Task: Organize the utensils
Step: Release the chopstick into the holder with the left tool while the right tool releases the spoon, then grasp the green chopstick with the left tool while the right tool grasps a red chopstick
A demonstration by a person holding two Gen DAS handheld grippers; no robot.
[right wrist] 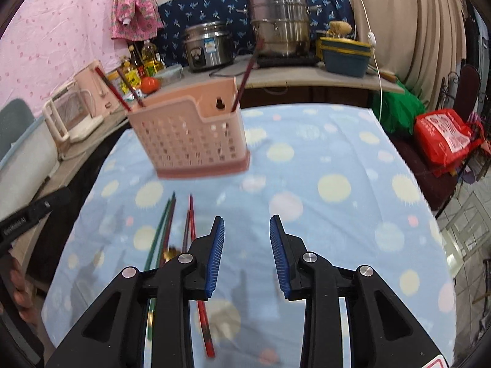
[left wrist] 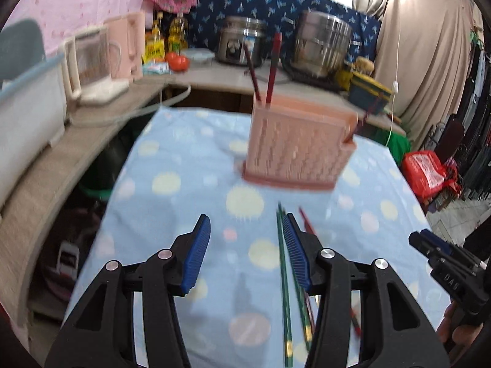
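Observation:
A pink perforated utensil holder [left wrist: 294,147] stands on the blue dotted tablecloth [left wrist: 184,190], with dark red chopsticks [left wrist: 271,70] upright in it. It also shows in the right wrist view [right wrist: 190,135] with red chopsticks [right wrist: 113,89] in it. Green chopsticks [left wrist: 284,276] and a red one [left wrist: 307,224] lie loose on the cloth by my left gripper [left wrist: 247,254], which is open and empty. My right gripper [right wrist: 247,254] is open and empty; green chopsticks [right wrist: 159,233] and red chopsticks [right wrist: 196,263] lie to its left.
A counter behind the table carries a rice cooker [right wrist: 208,46], a steel steamer pot [right wrist: 279,27], oil bottles [right wrist: 150,58], a tomato [right wrist: 150,84] and a pink kettle [left wrist: 132,46]. A red bag [right wrist: 445,135] sits at the right. The other gripper [left wrist: 451,270] shows at the right edge.

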